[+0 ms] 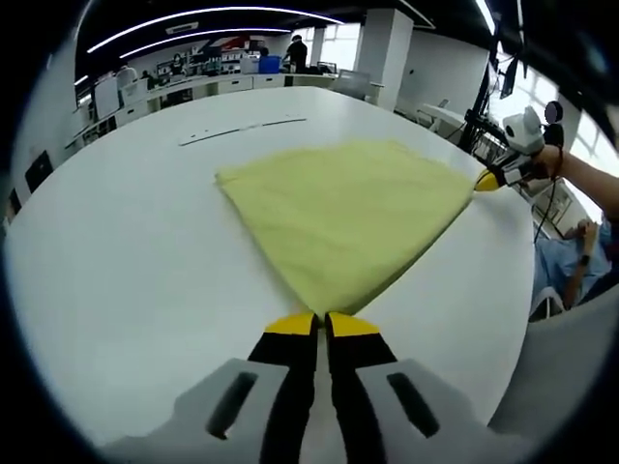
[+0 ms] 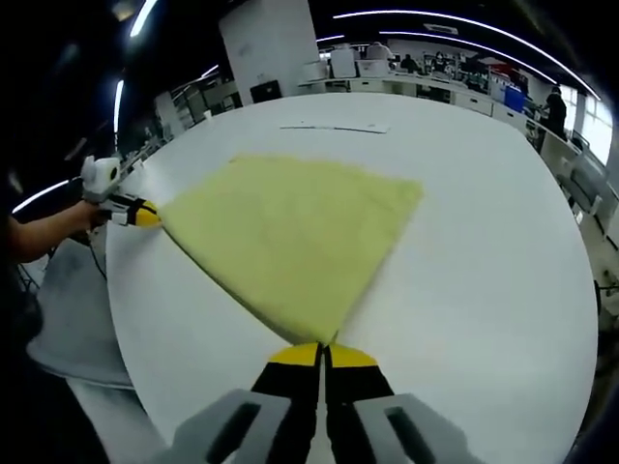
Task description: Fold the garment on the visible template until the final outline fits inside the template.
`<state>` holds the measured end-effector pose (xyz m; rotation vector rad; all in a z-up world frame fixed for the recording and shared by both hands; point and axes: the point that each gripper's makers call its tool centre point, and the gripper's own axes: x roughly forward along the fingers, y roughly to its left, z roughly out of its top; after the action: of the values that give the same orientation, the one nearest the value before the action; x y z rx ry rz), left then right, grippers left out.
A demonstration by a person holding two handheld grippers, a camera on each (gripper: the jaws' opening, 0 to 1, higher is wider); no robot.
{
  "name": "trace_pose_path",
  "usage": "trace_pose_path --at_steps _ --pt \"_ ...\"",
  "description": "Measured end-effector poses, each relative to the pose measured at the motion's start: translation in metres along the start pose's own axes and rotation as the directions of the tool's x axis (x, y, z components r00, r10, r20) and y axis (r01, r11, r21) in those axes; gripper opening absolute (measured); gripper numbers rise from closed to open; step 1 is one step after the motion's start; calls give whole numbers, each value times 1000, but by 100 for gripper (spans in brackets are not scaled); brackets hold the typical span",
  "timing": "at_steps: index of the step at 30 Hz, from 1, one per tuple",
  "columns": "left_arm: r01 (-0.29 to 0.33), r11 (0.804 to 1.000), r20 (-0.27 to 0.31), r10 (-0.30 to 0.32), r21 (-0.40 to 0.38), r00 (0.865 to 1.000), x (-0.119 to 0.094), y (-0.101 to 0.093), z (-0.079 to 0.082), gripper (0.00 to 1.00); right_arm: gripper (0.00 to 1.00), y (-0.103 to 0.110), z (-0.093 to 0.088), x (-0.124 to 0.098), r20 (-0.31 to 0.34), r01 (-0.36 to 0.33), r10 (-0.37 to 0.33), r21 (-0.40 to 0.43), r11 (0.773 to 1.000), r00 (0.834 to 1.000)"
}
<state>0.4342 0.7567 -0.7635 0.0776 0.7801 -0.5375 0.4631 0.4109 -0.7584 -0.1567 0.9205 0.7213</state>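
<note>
— Right, start at the left gripper (image 1: 322,323): what's it doing?

— Jaws pressed tight together, yellow tips pinching a corner of the yellow garment (image 1: 348,217). The cloth fans out straight ahead of those tips, widening away from them across the white table (image 1: 126,280).

— And the right gripper (image 2: 322,353)?

— Same story. Jaws closed narrow on another corner of the garment (image 2: 290,232), the fabric spreading forward from the tips in a broad wedge, lying flat on the table (image 2: 484,280).

— So each holds a corner. Can they see one another?

— They can. In the left gripper view, the right gripper (image 1: 493,180) sits off at the far right point of the cloth, a person's hand (image 1: 551,164) behind it. In the right gripper view, the left gripper (image 2: 145,215) grips the far left point, with a hand (image 2: 82,220) on it too.

— Beyond the cloth?

— Past its far edge, well apart from both grippers, there's a thin line marking (image 1: 242,130) on the tabletop, seen again from the other side (image 2: 334,127). I can't tell whether that's the template.

— And further out?

— Benches and desks (image 1: 193,87) along the back of the room, long ceiling light strips (image 1: 213,14) overhead, and a seated person (image 1: 575,256) beside the table's right edge.
</note>
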Motion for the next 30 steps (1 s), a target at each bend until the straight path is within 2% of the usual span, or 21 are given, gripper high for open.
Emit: trace_pose_path --at_steps 10,15,20,25,30 --pt "1 1000 2 -1 2 1000 -9 -5 -9 0 0 10 -8 -4 7 -17 17 29 999 1000" --pt "3 1000 12 -3 -4 1000 -8 -5 -10 1 0 7 -7 -4 33 -1 -1 66 998 999" --pt "-7 998 14 8 -66 1000 -8 -1 -12 7 2 1 -9 -5 38 32 -35 78 996 999" --pt "-3 994 51 8 -107 999 -13 -1 -6 25 27 2 -5 -8 51 56 -59 68 996 997" --pt "7 997 91 1 -83 996 -25 -10 8 40 47 11 7 -15 95 50 -58 79 996 994"
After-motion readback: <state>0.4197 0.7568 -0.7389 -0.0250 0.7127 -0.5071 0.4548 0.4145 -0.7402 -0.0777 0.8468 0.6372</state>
